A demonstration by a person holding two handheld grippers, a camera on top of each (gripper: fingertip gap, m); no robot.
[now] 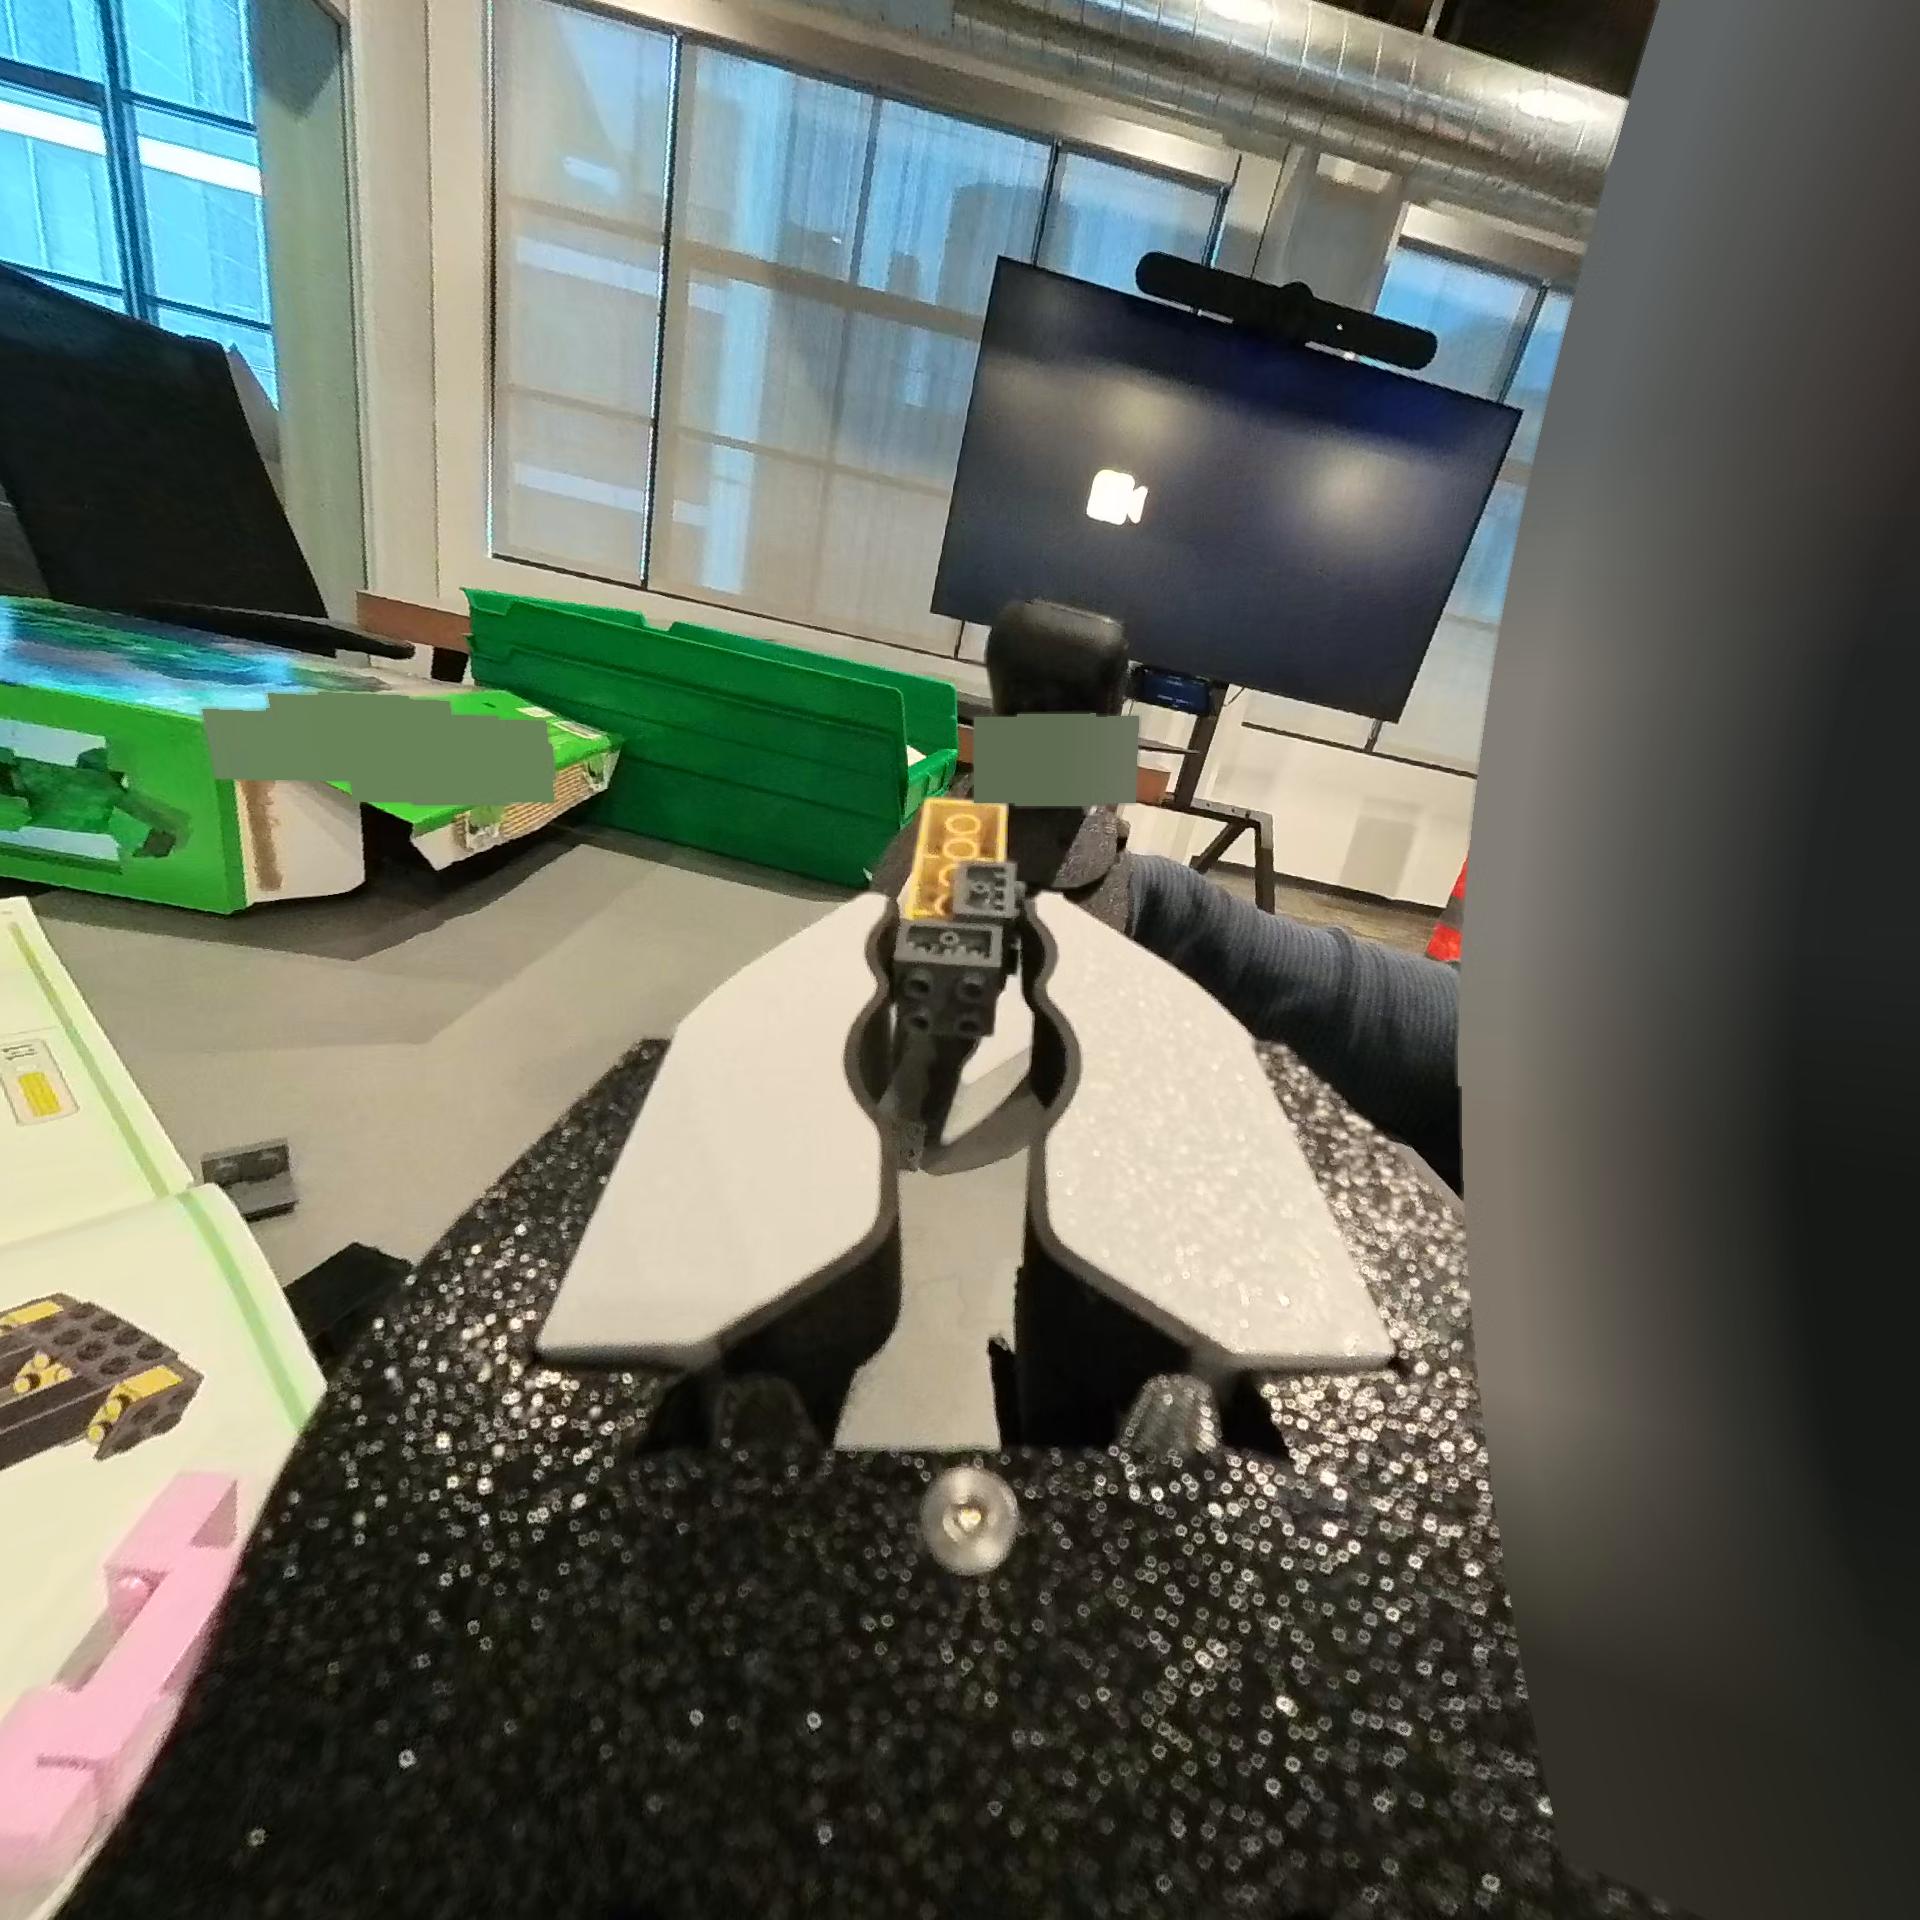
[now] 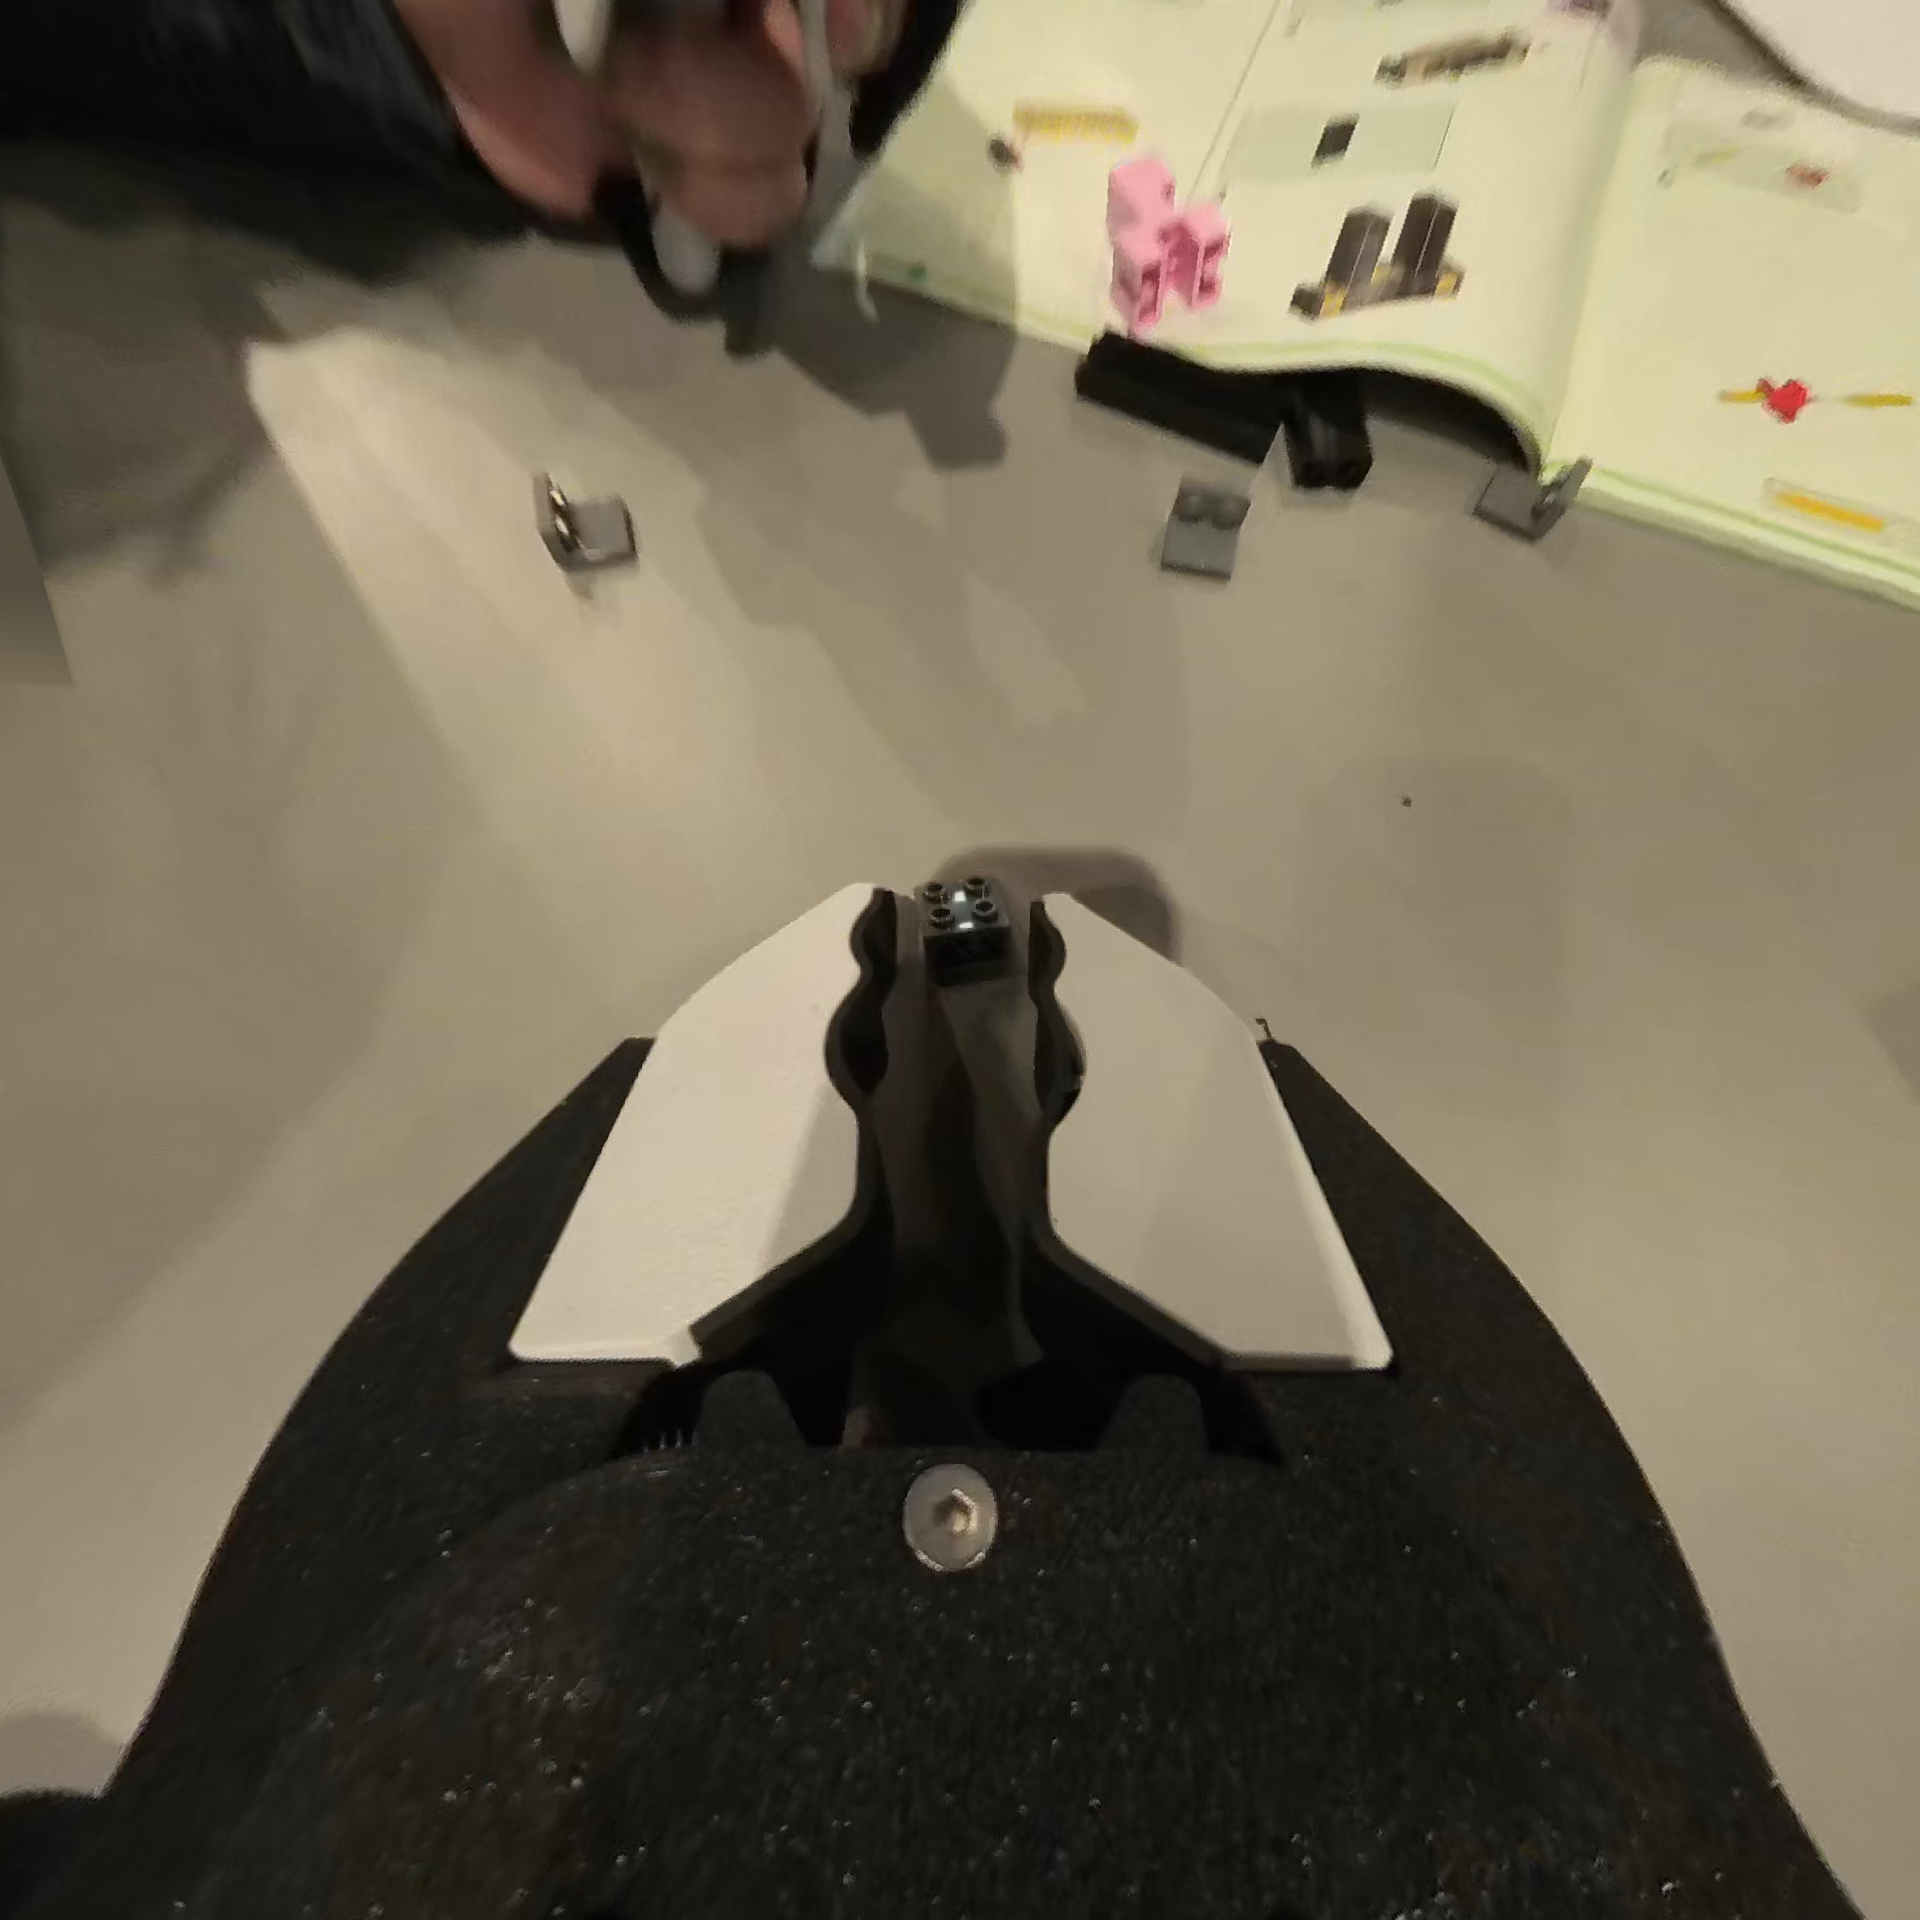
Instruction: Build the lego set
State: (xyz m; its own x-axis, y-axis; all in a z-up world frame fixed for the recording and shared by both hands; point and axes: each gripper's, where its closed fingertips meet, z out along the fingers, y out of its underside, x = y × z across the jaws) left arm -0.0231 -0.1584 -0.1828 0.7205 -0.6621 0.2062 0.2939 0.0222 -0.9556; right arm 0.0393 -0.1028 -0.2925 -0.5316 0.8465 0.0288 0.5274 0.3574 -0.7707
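Our left gripper (image 1: 951,935) pinches a dark grey and yellow brick assembly (image 1: 951,961). Our right gripper (image 2: 961,925) clamps a small black studded brick (image 2: 961,928); grey loose pieces (image 2: 1205,530) and an open pale-green instruction booklet (image 2: 1558,208) lie beyond.

Dark-and-yellow lego assembly (image 1: 951,935) and black brick (image 2: 961,925), both clamped.

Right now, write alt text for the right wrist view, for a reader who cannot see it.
The right tool is shut on a small black four-stud brick above a grey table. Beyond it lie three loose grey pieces, an open pale green instruction booklet with a pink brick figure on it, and, blurred at top left, a hand.
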